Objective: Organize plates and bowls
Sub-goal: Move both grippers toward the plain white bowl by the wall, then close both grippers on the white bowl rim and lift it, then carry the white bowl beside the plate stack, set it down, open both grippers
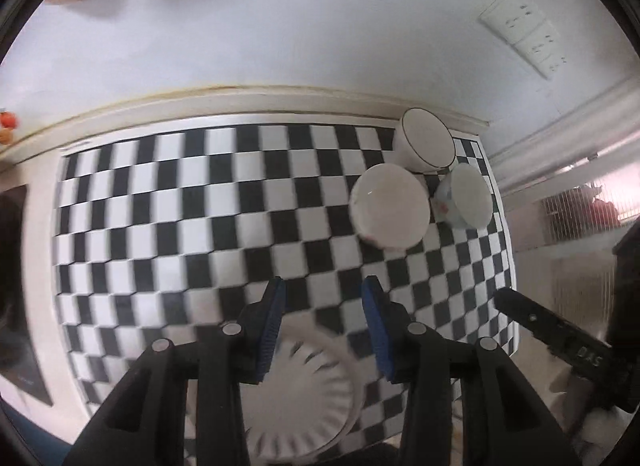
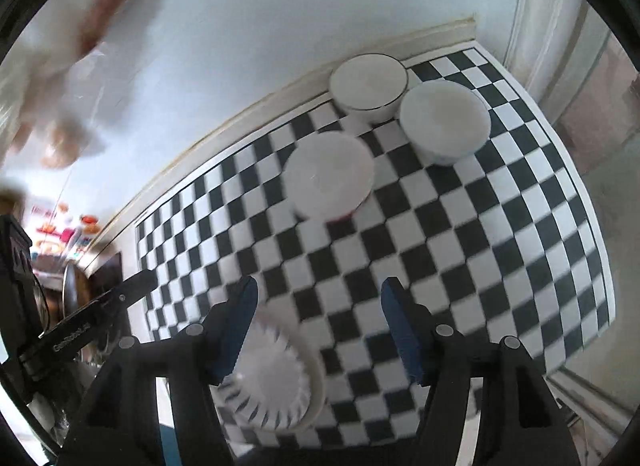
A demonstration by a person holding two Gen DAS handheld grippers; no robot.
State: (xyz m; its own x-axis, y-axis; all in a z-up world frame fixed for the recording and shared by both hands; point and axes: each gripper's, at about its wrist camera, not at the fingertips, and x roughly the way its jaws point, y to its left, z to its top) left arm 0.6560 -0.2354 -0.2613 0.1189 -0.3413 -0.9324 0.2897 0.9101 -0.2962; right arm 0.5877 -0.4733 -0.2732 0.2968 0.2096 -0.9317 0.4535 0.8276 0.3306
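Note:
Three white bowls stand close together at the far right of a black-and-white checkered mat point(image 1: 180, 225): a dark-rimmed bowl point(image 1: 426, 143) point(image 2: 368, 81) by the wall, a patterned bowl point(image 1: 466, 195) point(image 2: 444, 121), and a nearer bowl point(image 1: 390, 211) point(image 2: 328, 175). A white fluted plate point(image 1: 304, 398) point(image 2: 272, 390) lies at the mat's near edge. My left gripper point(image 1: 324, 306) is open and empty above the plate. My right gripper point(image 2: 320, 306) is open and empty, with the plate below its left finger.
A white wall with a raised ledge point(image 1: 240, 95) bounds the mat at the back. Wall sockets point(image 1: 528, 37) are at the upper right. The other gripper's black arm shows at the right point(image 1: 560, 330) and at the left point(image 2: 88, 318). Cluttered items point(image 2: 60, 225) lie far left.

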